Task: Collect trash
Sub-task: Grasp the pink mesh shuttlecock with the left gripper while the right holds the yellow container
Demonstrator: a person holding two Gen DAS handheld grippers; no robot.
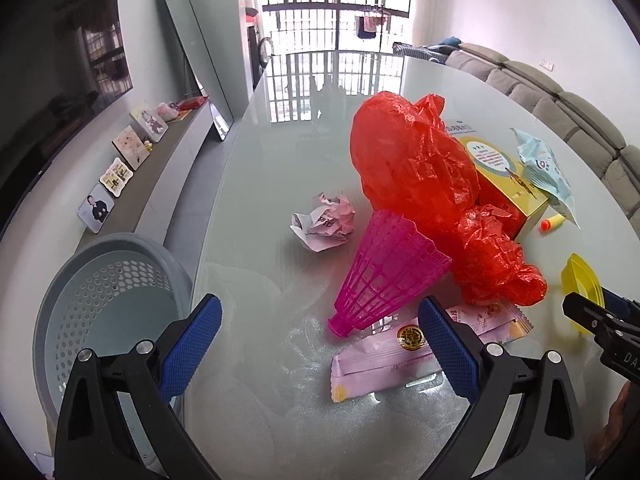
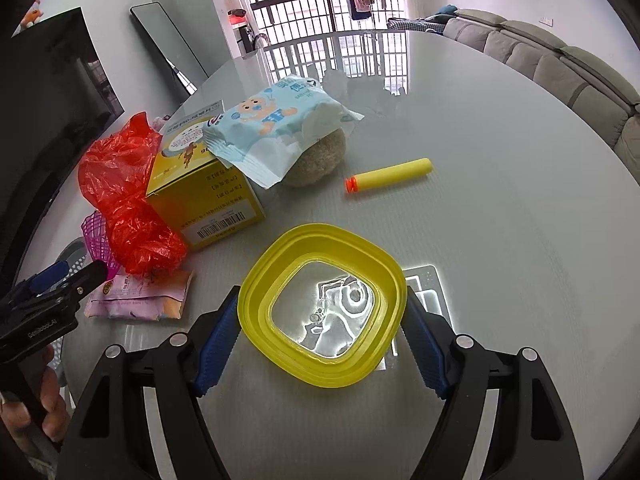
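Note:
My left gripper (image 1: 320, 340) is open and empty over the glass table (image 1: 304, 140), its right pad above a pink snack wrapper (image 1: 384, 364). A magenta plastic shuttlecock (image 1: 384, 276) lies just ahead, beside a red plastic bag (image 1: 424, 172) and a crumpled paper ball (image 1: 324, 222). My right gripper (image 2: 320, 320) is open, its fingers on either side of a yellow square ring-shaped lid (image 2: 324, 304) on the table; I cannot tell whether they touch it. A foam dart (image 2: 390, 174), yellow box (image 2: 208, 196) and blue wipes pack (image 2: 276, 128) lie beyond.
A grey perforated basket (image 1: 108, 300) stands off the table's left edge. A sofa (image 1: 560, 100) runs along the right. A leaning mirror (image 1: 192, 60) and a shelf with framed pictures (image 1: 120, 168) line the left wall. A beige round lump (image 2: 320, 156) sits under the wipes pack.

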